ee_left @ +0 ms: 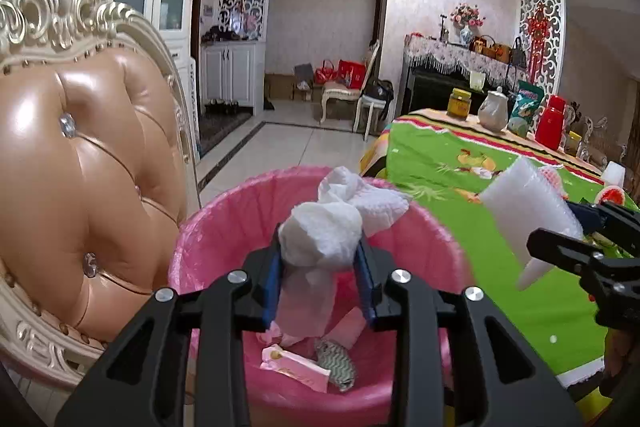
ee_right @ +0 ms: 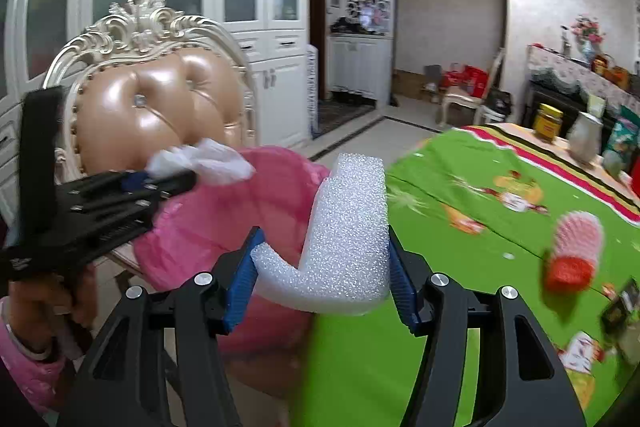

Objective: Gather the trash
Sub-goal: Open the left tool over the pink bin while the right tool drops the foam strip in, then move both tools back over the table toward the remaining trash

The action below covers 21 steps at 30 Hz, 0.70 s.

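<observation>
My left gripper (ee_left: 320, 251) is shut on a crumpled white tissue (ee_left: 332, 219), held right above the pink-lined trash bin (ee_left: 224, 227). At the bin's bottom lie a pink wrapper (ee_left: 296, 367) and a patterned scrap (ee_left: 336, 363). My right gripper (ee_right: 324, 267) is shut on an L-shaped piece of white foam (ee_right: 348, 227), over the edge between the bin (ee_right: 260, 211) and the green tablecloth. From the right wrist view the left gripper (ee_right: 176, 183) sits at the left with the tissue (ee_right: 208, 159). In the left wrist view the right gripper (ee_left: 560, 227) carries the foam (ee_left: 524, 211) at the right.
An ornate padded chair (ee_left: 80, 167) stands close on the bin's left. The table with the green cloth (ee_left: 440, 155) lies to the right, bearing a jar (ee_left: 458, 103), a teapot (ee_left: 494, 111), a red flask (ee_left: 550, 123) and a red item in foam netting (ee_right: 576, 247). A hand (ee_right: 40, 303) holds the left gripper.
</observation>
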Each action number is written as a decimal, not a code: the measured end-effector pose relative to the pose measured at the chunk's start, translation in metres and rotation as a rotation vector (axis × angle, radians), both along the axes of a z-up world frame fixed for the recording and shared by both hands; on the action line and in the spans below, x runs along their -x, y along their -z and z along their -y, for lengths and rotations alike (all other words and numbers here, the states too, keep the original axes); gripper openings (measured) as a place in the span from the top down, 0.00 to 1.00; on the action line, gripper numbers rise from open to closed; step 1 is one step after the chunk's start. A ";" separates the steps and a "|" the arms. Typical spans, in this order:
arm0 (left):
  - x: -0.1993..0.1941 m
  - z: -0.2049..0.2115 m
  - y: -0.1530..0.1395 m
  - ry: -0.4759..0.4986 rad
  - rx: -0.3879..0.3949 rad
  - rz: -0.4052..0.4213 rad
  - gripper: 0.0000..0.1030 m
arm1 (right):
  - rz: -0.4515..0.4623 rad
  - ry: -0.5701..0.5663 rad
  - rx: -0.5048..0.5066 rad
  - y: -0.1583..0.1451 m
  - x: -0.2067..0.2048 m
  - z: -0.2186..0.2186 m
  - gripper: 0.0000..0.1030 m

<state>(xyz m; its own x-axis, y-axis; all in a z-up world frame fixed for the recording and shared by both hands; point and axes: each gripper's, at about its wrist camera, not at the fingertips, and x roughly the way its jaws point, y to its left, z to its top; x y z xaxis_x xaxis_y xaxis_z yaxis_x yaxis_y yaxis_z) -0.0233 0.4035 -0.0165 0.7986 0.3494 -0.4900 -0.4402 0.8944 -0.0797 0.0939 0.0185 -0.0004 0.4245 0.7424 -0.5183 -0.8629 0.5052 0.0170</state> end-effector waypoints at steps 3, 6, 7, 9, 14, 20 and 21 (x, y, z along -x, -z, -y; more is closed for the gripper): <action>-0.006 -0.010 0.006 0.001 0.019 -0.017 0.68 | -0.008 -0.042 -0.003 0.002 0.001 -0.015 0.45; -0.004 -0.026 0.011 -0.026 0.033 -0.023 0.49 | -0.024 -0.085 -0.008 0.005 0.001 -0.027 0.45; -0.002 -0.031 0.011 -0.042 0.038 -0.018 0.42 | -0.027 -0.094 -0.009 0.006 0.001 -0.031 0.44; 0.006 -0.040 0.009 -0.089 0.026 -0.001 0.32 | -0.030 -0.109 -0.008 0.008 0.001 -0.039 0.43; 0.030 -0.040 -0.004 -0.194 -0.066 0.026 0.11 | -0.073 -0.138 -0.002 0.016 -0.002 -0.058 0.29; 0.047 -0.023 -0.015 -0.222 -0.129 0.033 0.05 | -0.077 -0.101 -0.043 0.013 -0.004 -0.034 0.28; 0.046 -0.016 -0.016 -0.221 -0.141 0.030 0.05 | -0.074 -0.088 -0.053 0.010 -0.004 -0.024 0.28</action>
<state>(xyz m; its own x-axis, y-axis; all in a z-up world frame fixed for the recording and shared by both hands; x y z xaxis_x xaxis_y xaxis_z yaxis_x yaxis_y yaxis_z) -0.0694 0.4196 -0.0008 0.7087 0.5801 -0.4015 -0.6253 0.7800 0.0232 0.0976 0.0423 -0.0108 0.3187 0.8022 -0.5050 -0.8992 0.4243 0.1065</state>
